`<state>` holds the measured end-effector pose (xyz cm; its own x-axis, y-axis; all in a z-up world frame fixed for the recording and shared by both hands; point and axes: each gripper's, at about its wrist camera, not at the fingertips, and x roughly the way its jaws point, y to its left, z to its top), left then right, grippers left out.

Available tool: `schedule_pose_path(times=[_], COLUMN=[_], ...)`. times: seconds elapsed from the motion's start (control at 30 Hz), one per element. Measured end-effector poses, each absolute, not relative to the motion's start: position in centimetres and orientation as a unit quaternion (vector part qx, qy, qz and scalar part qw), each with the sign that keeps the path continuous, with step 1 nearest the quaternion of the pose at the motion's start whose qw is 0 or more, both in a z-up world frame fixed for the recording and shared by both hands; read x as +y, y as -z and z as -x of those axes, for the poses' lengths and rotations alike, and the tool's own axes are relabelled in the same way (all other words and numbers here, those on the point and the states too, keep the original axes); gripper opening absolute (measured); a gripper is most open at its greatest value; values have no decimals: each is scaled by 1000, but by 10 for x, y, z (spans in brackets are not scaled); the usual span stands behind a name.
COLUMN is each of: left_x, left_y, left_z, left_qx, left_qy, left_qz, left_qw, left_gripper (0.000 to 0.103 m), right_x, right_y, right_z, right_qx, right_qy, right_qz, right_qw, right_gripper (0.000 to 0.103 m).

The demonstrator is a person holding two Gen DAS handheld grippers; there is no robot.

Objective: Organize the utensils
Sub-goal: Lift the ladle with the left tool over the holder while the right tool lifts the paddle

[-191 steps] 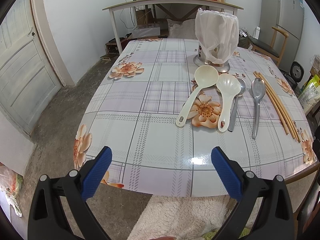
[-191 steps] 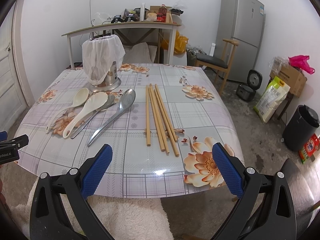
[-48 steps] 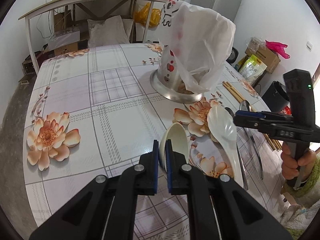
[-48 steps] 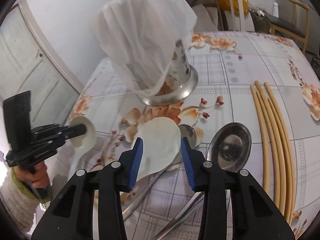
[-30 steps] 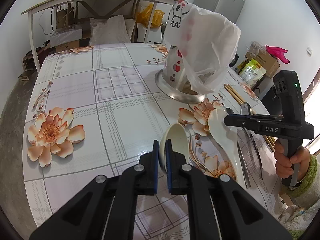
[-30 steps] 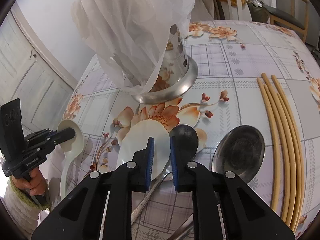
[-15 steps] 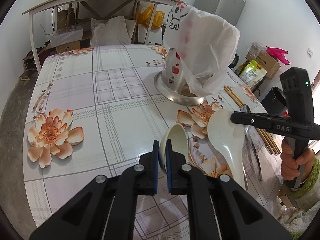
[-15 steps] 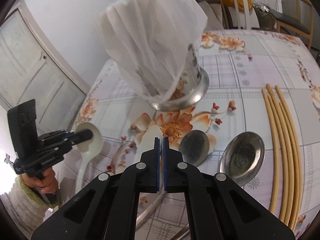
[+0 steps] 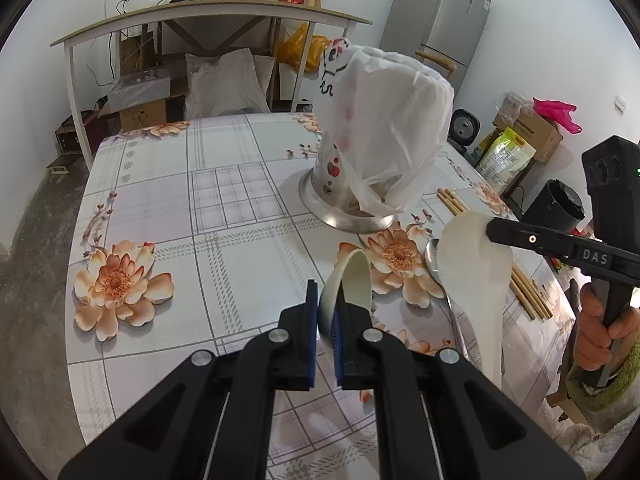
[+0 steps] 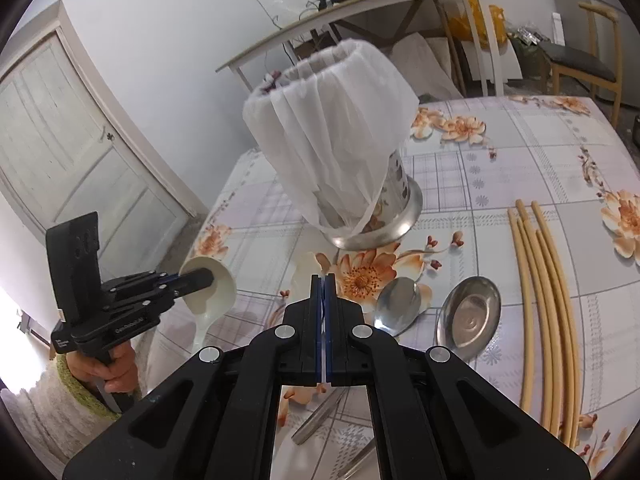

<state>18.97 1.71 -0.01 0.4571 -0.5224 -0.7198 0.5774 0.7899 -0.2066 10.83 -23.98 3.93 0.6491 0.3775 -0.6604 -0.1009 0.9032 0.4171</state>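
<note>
The left gripper (image 9: 325,316) pinches the cream spoon (image 9: 347,284) by its bowl rim; the right gripper (image 10: 324,280), fingers nearly touching, clamps the white ladle (image 9: 472,268) likewise; both look light, stiff, slippery; handles dangle below the fingers.

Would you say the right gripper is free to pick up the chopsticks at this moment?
Probably not: the right gripper is shut on the edge of a white plastic spoon. The chopsticks lie uncovered on the table, but the spoon must go first.

Lived-in home dining room; floral-cloth table (image 9: 224,184), fridge (image 9: 436,20), wooden chair (image 10: 580,60), panelled door (image 10: 68,152), cluttered shelf (image 9: 208,12)
</note>
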Motion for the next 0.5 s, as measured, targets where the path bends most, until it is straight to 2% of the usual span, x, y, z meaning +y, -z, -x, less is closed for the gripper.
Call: schedule_pose_path(times=[0.5], left_x=[12], left_y=[-35], left_z=[-180], left_qx=[386], left_qy=[278], left_qz=[-32], left_qw=[879], left_gripper=[6], right_x=[-250], right_y=[-61], right_z=[-95], right_qx=[359], right_qy=[-134], right_qz=[-172], right_qw=[907], right_gripper=[0])
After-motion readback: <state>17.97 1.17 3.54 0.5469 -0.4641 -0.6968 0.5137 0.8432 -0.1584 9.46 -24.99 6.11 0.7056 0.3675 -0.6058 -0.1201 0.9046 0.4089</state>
